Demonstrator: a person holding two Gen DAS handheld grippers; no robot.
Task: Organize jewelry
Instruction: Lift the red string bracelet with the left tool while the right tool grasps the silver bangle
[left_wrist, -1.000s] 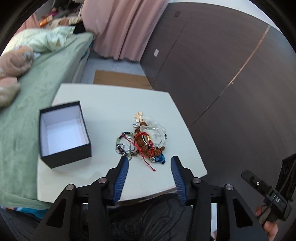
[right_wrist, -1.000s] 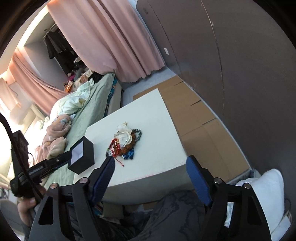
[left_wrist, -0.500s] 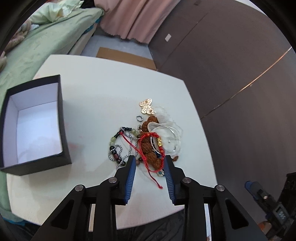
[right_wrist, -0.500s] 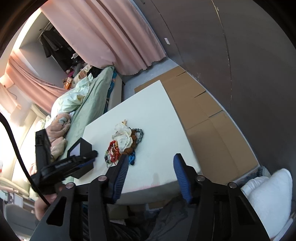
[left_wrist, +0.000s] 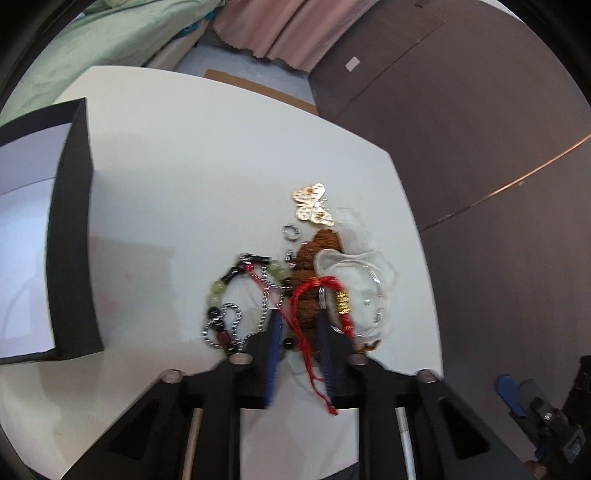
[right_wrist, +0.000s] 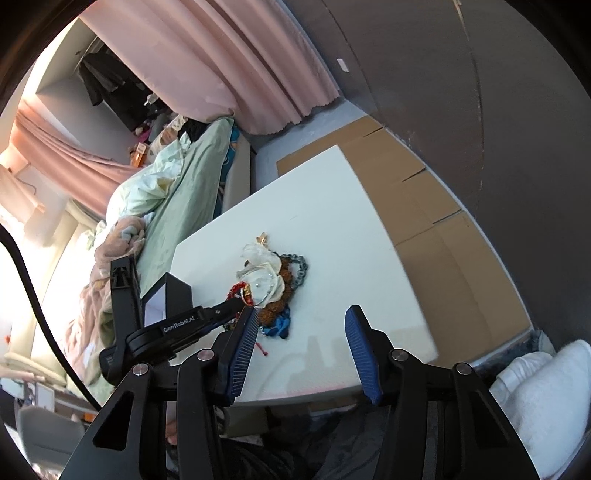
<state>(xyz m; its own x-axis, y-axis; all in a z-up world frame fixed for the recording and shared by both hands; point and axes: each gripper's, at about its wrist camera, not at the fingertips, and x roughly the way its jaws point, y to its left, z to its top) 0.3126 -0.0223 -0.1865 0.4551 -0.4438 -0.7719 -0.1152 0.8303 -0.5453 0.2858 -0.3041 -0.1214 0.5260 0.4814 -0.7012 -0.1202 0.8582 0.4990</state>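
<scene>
A tangled pile of jewelry lies on the white table (left_wrist: 184, 155): a red cord bracelet (left_wrist: 314, 295), brown bead string (left_wrist: 314, 254), silver chain (left_wrist: 229, 321), green bead bracelet (left_wrist: 221, 288), gold butterfly (left_wrist: 312, 203), small ring (left_wrist: 291, 232) and clear bangles (left_wrist: 365, 288). My left gripper (left_wrist: 297, 317) is down in the pile, its fingers partly closed around the red cord and brown beads with a gap between them. It also shows in the right wrist view (right_wrist: 240, 301). My right gripper (right_wrist: 301, 314) is open and empty above the table's near edge, right of the pile (right_wrist: 269, 284).
An open black box (left_wrist: 70, 229) with a white inside stands left of the pile, also in the right wrist view (right_wrist: 173, 295). A green-covered bed (right_wrist: 173, 184) runs along the table's left side. Cardboard (right_wrist: 424, 221) covers the floor by the dark wall.
My left gripper has dropped toward the table and into the jewelry pile, its fingers narrowing around the red cord. My right gripper has narrowed somewhat and moved closer to the table.
</scene>
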